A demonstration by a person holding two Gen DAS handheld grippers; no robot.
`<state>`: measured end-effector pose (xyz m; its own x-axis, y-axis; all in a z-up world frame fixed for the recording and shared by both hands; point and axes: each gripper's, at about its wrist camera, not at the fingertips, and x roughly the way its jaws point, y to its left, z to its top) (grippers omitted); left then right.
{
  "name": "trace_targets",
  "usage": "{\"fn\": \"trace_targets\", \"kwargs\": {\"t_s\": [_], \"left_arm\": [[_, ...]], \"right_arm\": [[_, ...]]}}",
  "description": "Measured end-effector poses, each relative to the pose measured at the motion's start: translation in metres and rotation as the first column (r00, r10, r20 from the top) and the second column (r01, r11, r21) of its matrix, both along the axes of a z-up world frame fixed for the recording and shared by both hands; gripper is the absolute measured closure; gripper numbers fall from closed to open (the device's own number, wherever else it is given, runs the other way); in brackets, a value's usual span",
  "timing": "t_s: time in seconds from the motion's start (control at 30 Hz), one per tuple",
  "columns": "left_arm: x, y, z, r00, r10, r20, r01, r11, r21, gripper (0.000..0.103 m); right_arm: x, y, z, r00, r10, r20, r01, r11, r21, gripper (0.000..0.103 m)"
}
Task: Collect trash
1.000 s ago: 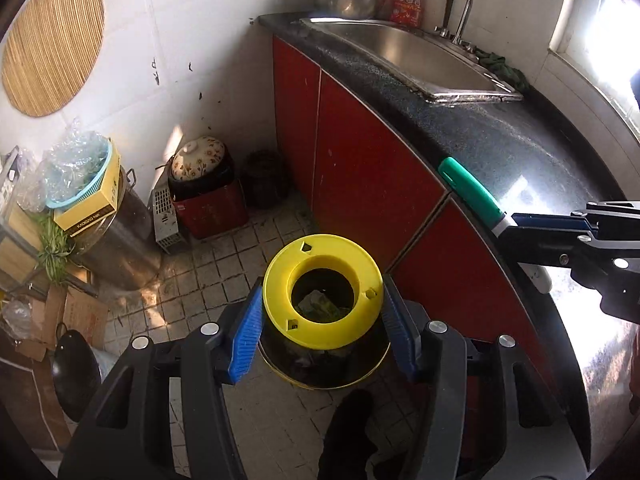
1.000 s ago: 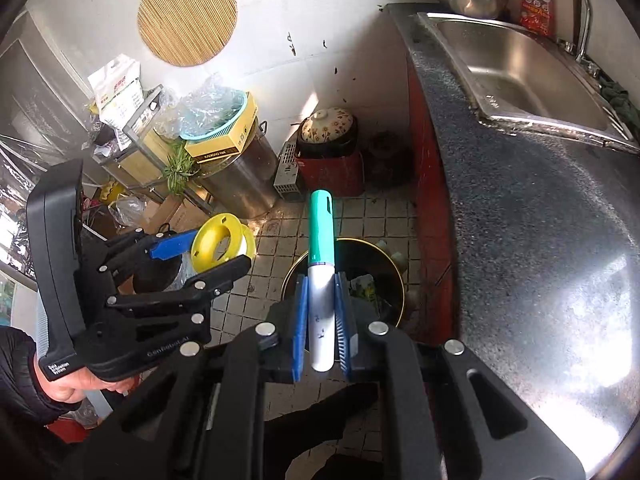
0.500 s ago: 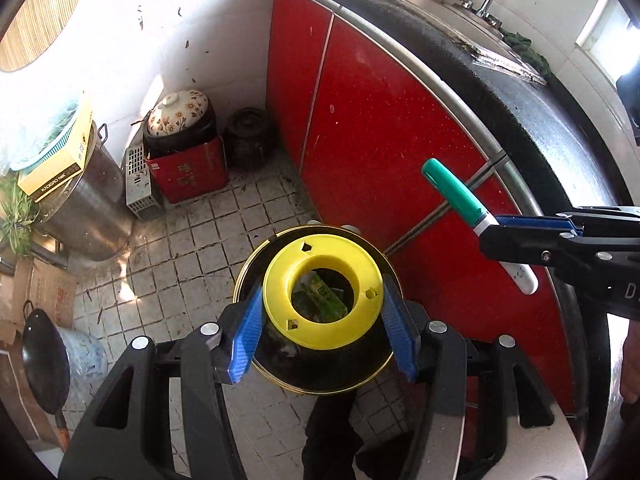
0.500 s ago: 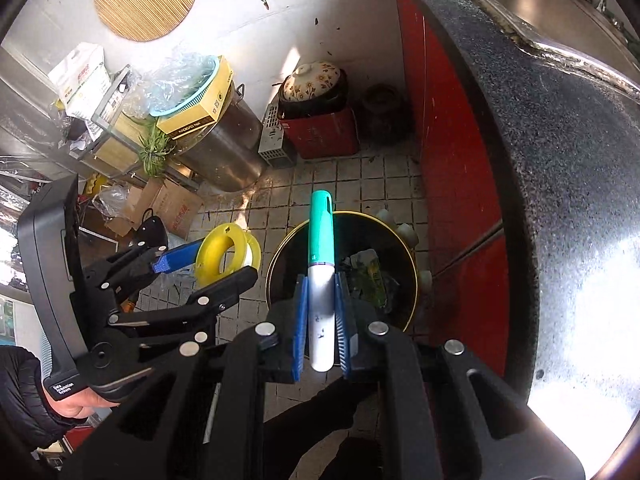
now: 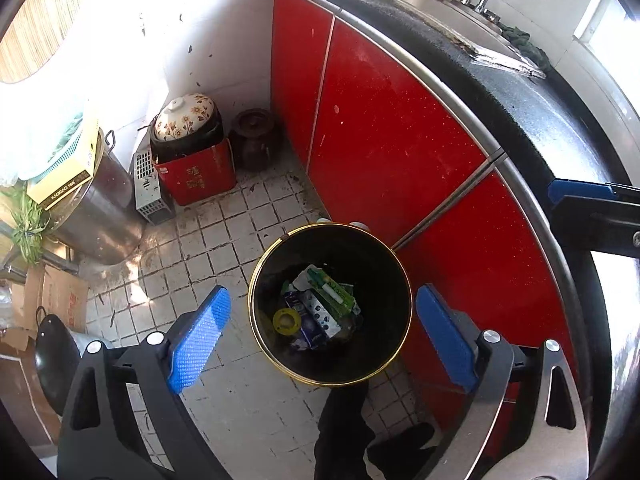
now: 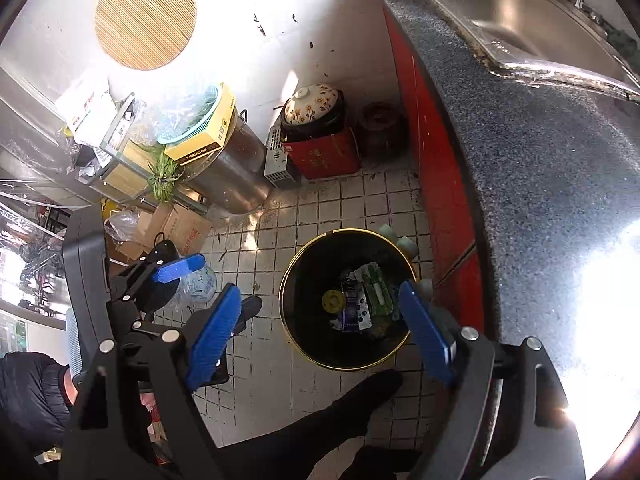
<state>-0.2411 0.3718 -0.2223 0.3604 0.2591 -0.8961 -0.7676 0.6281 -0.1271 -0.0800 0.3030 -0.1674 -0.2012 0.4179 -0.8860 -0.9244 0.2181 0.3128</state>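
**Both Hand-Held Grippers Are Hanging Open Over the Bin**

The left hand-held gripper point(image 5: 322, 330) is pointing down at a round black bin point(image 5: 376, 248) with a gold rim. Its jaws have just been opening, and they are standing wide with nothing between them. The right hand-held gripper point(image 6: 320, 330) is hanging over the same bin. Its jaws have just been opening too, and nothing is sitting in them.

The bin is standing on the tiled floor point(image 5: 224, 248), just beside the red cupboard doors point(image 5: 380, 128) under the dark counter point(image 6: 552, 184). Down inside the bin, a yellow ring point(image 5: 287, 320) is lying at the bottom. Next to it, a green and white marker point(image 5: 332, 290) is lying on top of some packets.

A flowered pot point(image 5: 185, 117) is sitting on a red box point(image 5: 196, 176) by the white wall. A metal sink point(image 6: 516, 16) is set into the counter. A dark sleeve point(image 6: 24, 392) is showing at the lower left of the right view.
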Motion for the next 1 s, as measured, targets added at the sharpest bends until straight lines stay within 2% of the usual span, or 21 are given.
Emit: {"fn": "trace_targets", "kwargs": {"t_s": [0.13,0.2,0.27,0.33,0.43,0.47,0.53,0.67,0.77,0.87,0.9,0.97,1.0], "left_arm": [[0.015,-0.007,0.029,0.999,-0.026,-0.027,0.027,0.999,0.045,0.012],[0.029,-0.015,0.051,0.997,-0.043,-0.064,0.049,0.995,0.088,0.008],[0.049,-0.027,0.076,0.995,-0.081,-0.066,0.088,0.989,0.119,0.007],[0.075,-0.043,0.101,0.989,-0.15,-0.021,0.151,0.982,0.11,0.007],[0.123,-0.077,0.133,0.962,-0.27,0.041,0.266,0.96,0.088,0.007],[0.14,-0.092,0.141,0.948,-0.315,0.053,0.31,0.947,0.088,0.007],[0.176,-0.125,0.157,0.916,-0.396,0.064,0.389,0.916,0.097,0.007],[0.239,-0.194,0.18,0.829,-0.551,0.097,0.542,0.834,0.106,0.007],[0.273,-0.246,0.196,0.748,-0.652,0.124,0.645,0.759,0.09,0.007],[0.292,-0.298,0.207,0.663,-0.741,0.106,0.737,0.671,0.081,0.007],[0.297,-0.314,0.207,0.642,-0.762,0.089,0.757,0.648,0.087,0.007],[0.305,-0.343,0.21,0.601,-0.797,0.057,0.792,0.604,0.095,0.007],[0.305,-0.352,0.211,0.587,-0.808,0.055,0.802,0.589,0.096,0.007]], "right_arm": [[0.009,-0.031,0.032,0.999,-0.047,0.021,0.047,0.998,0.03,0.016],[0.02,-0.059,0.055,0.994,-0.106,0.029,0.104,0.992,0.07,0.016],[0.033,-0.093,0.078,0.982,-0.18,0.055,0.173,0.979,0.112,0.01],[0.048,-0.135,0.102,0.956,-0.276,0.101,0.259,0.954,0.151,0.007],[0.068,-0.203,0.13,0.886,-0.424,0.188,0.392,0.901,0.184,0.007],[0.075,-0.225,0.137,0.855,-0.473,0.211,0.439,0.878,0.189,0.007],[0.09,-0.276,0.152,0.771,-0.59,0.241,0.556,0.807,0.199,0.007],[0.107,-0.38,0.178,0.548,-0.792,0.267,0.767,0.604,0.217,0.007],[0.107,-0.446,0.193,0.375,-0.877,0.302,0.866,0.447,0.224,0.007],[0.098,-0.501,0.201,0.229,-0.922,0.312,0.92,0.31,0.238,0.007],[0.094,-0.517,0.202,0.186,-0.93,0.317,0.934,0.267,0.238,0.007],[0.089,-0.542,0.203,0.12,-0.941,0.318,0.953,0.199,0.229,0.007],[0.088,-0.553,0.203,0.093,-0.947,0.307,0.958,0.169,0.232,0.007]]}}
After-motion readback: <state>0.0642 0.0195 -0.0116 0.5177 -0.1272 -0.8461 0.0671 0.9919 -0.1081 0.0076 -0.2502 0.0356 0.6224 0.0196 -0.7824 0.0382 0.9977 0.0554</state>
